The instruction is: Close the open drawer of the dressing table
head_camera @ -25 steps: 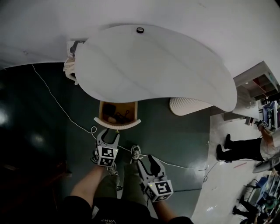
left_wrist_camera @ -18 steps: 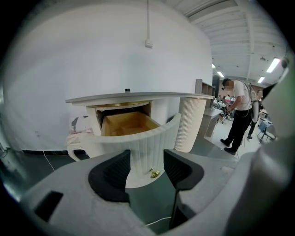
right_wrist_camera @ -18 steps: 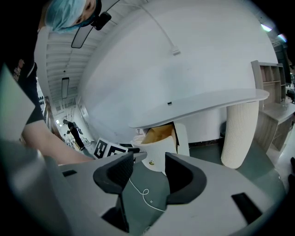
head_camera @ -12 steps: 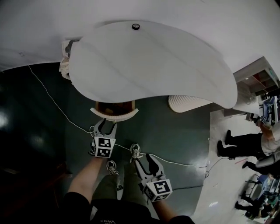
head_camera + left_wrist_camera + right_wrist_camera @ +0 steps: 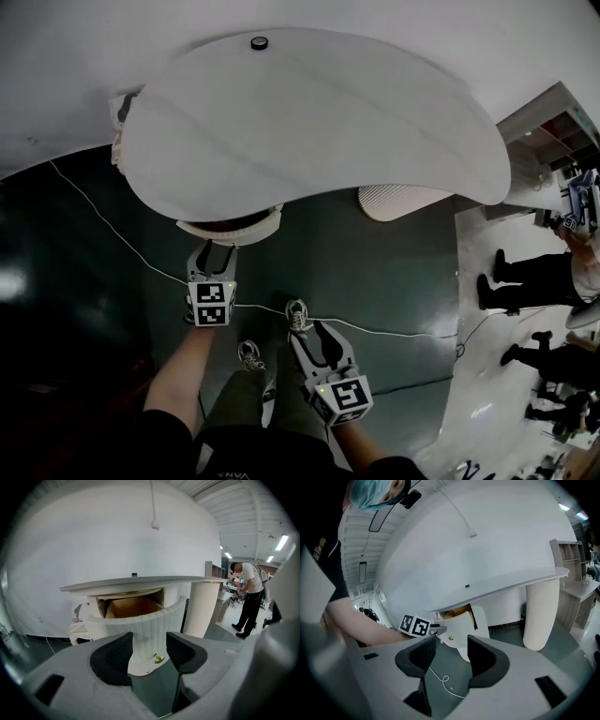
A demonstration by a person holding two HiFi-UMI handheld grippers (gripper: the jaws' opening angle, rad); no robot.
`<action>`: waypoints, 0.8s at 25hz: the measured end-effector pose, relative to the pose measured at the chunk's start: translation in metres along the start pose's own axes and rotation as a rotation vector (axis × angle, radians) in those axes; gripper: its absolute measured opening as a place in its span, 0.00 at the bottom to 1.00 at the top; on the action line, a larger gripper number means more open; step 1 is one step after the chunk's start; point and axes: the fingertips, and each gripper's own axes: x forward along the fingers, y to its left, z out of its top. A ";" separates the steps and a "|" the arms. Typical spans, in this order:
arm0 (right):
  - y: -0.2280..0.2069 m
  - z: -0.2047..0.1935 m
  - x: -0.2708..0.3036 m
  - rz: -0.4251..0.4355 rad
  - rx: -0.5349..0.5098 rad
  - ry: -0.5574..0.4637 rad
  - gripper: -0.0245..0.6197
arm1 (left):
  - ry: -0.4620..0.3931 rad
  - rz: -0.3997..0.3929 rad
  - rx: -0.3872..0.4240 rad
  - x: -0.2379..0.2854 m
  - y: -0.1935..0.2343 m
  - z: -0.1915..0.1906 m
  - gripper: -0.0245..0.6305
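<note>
Drawer [image 5: 225,234]: interior mostly hidden beneath desk [image 5: 309,122] top, contents unreadable. Bystander [image 5: 534,272], 3 o'clock: upper body cut off at edge.

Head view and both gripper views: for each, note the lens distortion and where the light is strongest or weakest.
Head view: the fisheye bends the white tabletop, which is bright and nearly washed out, while the dark floor shows faint glare at far left. Left gripper view: black vignetted corners, and the drawer front is evenly lit. Right gripper view: the tabletop edge bows and the corners go dark.
</note>
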 end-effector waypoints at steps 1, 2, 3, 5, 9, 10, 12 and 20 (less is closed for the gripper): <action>-0.001 -0.001 0.000 -0.001 0.004 -0.003 0.37 | -0.005 0.003 0.001 0.003 0.002 0.003 0.39; -0.002 0.000 0.001 -0.001 0.010 -0.007 0.37 | -0.008 0.006 0.003 0.006 0.004 0.005 0.39; -0.004 -0.001 0.001 -0.003 0.016 -0.010 0.37 | -0.008 0.010 0.004 0.009 0.005 0.007 0.39; -0.008 -0.007 0.000 -0.003 0.014 -0.008 0.37 | -0.006 0.020 0.003 0.015 0.008 0.010 0.39; -0.016 -0.013 -0.004 -0.025 0.031 -0.014 0.37 | -0.011 0.038 -0.015 0.025 0.014 0.015 0.39; -0.018 -0.014 -0.005 -0.030 0.035 -0.017 0.37 | -0.012 0.043 -0.019 0.028 0.015 0.017 0.39; -0.021 -0.015 -0.008 -0.035 0.034 -0.020 0.37 | -0.012 0.051 -0.025 0.033 0.018 0.019 0.39; -0.034 -0.023 -0.019 -0.046 0.028 -0.017 0.37 | -0.031 0.076 -0.022 0.053 0.027 0.035 0.39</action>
